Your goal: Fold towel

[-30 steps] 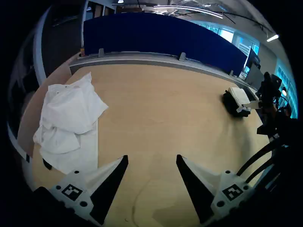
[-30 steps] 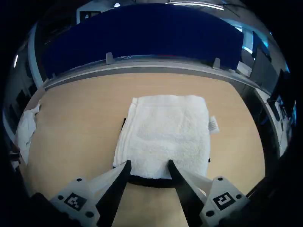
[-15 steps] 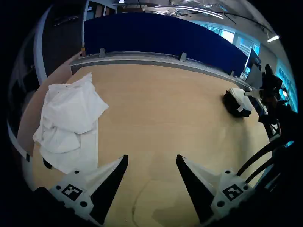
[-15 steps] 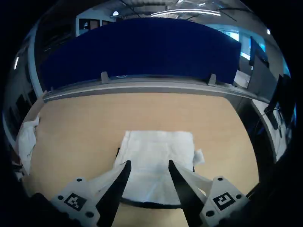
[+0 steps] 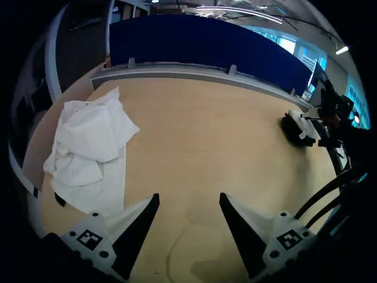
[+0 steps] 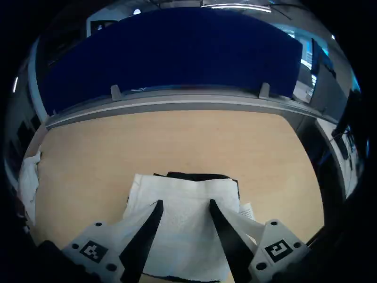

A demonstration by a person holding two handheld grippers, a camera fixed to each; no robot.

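A folded white towel [image 6: 184,186] lies on a black cloth [image 6: 198,175] on the wooden table [image 6: 141,141]. My right gripper [image 6: 186,203] hangs low over the towel. Its fingers [image 6: 148,221] stand apart, with flat towel surface showing between them and running under them toward the camera. A small label [image 6: 245,210] sticks out at the towel's right side. My left gripper [image 5: 188,195] is open over bare table, holding nothing. In the left gripper view the same folded towel [image 5: 297,118] sits on the black cloth [image 5: 292,133] at the far right, with the other gripper [image 5: 330,118] dark beside it.
A crumpled pile of white towels [image 5: 89,146] lies at the table's left end, and shows again as the pile [image 6: 28,181] at the left rim. A blue partition [image 5: 198,42] on a grey rail closes the far edge. Black chair parts [image 5: 330,188] stand at the right.
The right gripper dropped and moved over the folded towel, which now reaches under the fingers. The black cloth's far edge came into sight. The left gripper barely shifted.
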